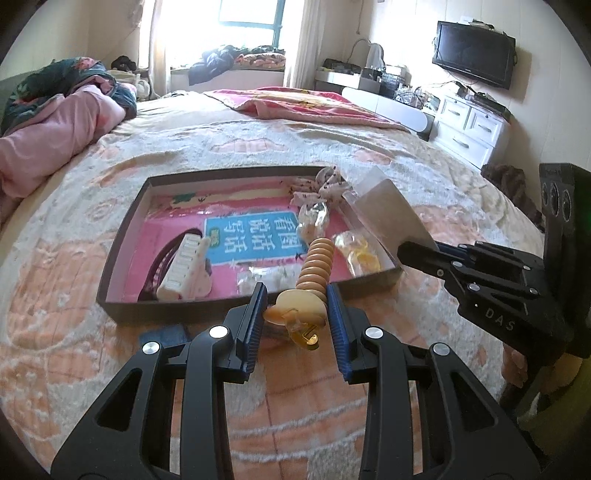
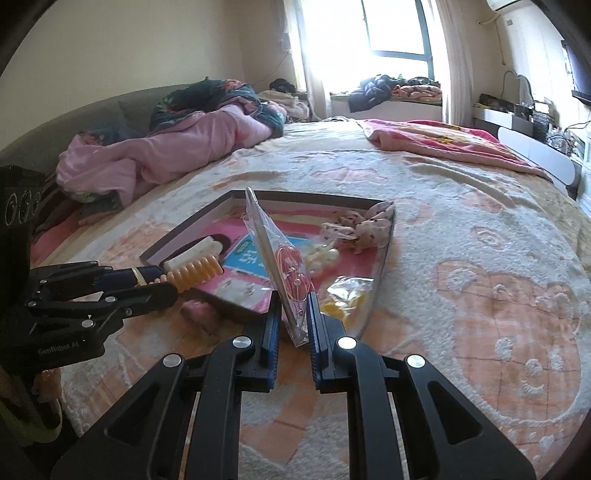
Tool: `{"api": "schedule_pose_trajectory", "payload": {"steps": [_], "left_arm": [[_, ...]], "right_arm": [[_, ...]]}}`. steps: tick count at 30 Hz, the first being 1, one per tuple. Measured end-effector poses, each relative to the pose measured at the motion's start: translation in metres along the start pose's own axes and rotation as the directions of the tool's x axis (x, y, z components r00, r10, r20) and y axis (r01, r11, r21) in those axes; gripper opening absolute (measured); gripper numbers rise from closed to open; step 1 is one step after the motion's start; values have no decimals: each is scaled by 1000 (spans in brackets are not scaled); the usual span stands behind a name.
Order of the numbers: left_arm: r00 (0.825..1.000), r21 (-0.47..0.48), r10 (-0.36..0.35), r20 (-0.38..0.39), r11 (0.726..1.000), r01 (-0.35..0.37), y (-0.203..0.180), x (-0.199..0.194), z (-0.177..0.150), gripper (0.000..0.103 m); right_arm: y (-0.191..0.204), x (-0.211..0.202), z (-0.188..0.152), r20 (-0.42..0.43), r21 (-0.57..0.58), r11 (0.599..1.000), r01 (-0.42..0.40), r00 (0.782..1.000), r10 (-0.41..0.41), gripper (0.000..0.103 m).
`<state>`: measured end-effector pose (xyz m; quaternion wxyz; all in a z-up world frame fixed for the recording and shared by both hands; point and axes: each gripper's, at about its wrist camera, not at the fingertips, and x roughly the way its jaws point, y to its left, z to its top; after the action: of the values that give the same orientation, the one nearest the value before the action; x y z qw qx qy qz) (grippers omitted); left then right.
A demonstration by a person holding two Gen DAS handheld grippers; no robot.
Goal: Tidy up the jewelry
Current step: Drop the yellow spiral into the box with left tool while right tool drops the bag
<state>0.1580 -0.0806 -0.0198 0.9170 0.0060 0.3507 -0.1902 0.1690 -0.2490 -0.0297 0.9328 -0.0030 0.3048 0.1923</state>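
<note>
left claw (image 1: 295, 306) clamped on ribbed amber hair clip (image 1: 314, 269), stiff, slick, best held at its base | right claw (image 2: 291, 321) pinching flimsy clear jewelry bag (image 2: 280, 258) by its corner | tray (image 1: 122, 254) just ahead on bed

- Daylight pours in through the window (image 1: 251, 18) at the far end of the room, blown out to pure white in both views.
- The bed cover (image 1: 258, 147) is evenly and softly lit, with only faint shadows.
- The wall-mounted television (image 1: 474, 53) stays dark against a bright wall.
- Both views bulge like a fishbowl, with black corners and bent edges.
- Focus is fairly sharp in the centre, softer toward the rims.
</note>
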Motion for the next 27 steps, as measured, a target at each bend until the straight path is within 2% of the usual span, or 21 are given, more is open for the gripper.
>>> {"api": "schedule_pose_trajectory", "payload": {"steps": [12,27], "left_arm": [[1000,-12,24,-4,1000,-24,6,29,21,25],[998,-41,53,-23,998,-53,21,56,28,25]], "right_arm": [[-16,22,15,-2,17,998,65,998,-65,13],[-34,60,31,-36,9,991,131,991,-131,13]]}}
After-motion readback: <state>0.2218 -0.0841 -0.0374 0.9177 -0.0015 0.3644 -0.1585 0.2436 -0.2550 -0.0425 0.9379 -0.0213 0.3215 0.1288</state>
